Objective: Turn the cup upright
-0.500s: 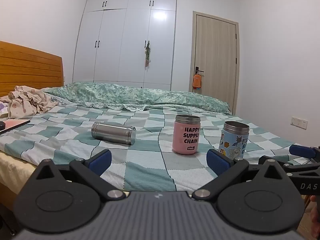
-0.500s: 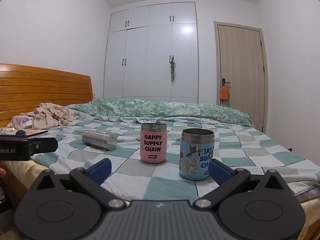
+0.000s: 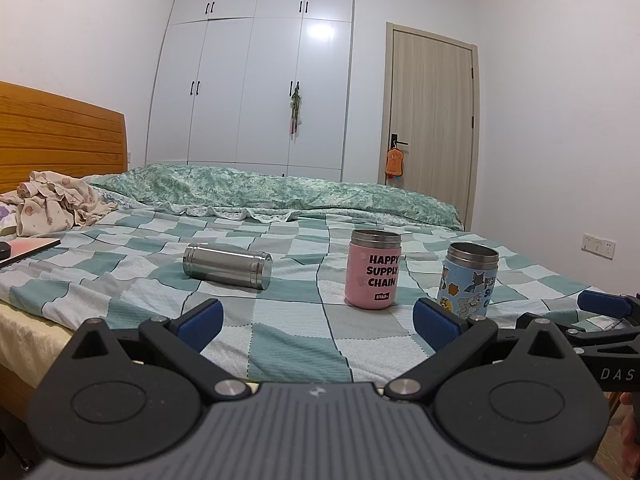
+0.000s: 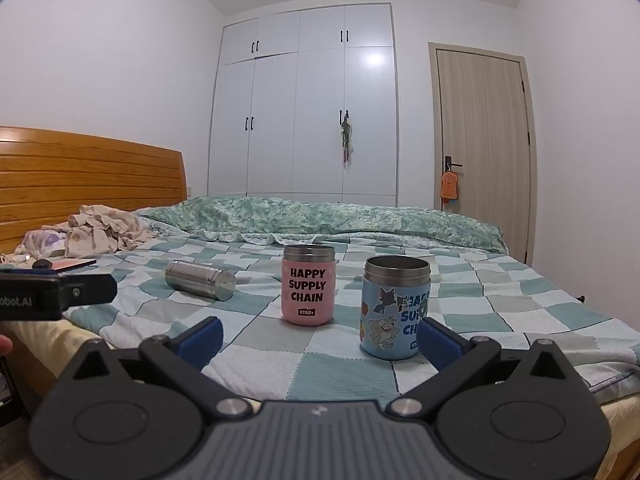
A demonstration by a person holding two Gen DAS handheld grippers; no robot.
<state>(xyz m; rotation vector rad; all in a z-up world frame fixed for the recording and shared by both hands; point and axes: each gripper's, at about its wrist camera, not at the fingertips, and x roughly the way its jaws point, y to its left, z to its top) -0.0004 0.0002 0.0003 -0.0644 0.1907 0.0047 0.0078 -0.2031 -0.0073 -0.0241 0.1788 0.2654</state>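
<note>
Tools (image 3: 318, 326) spread, steel cup (image 3: 227, 266) sideways

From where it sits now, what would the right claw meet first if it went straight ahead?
Probably the blue cup: it stands upright just ahead, near the right claw's right finger. Dead centre the way looks free over the bed, though depth is unclear.
</note>
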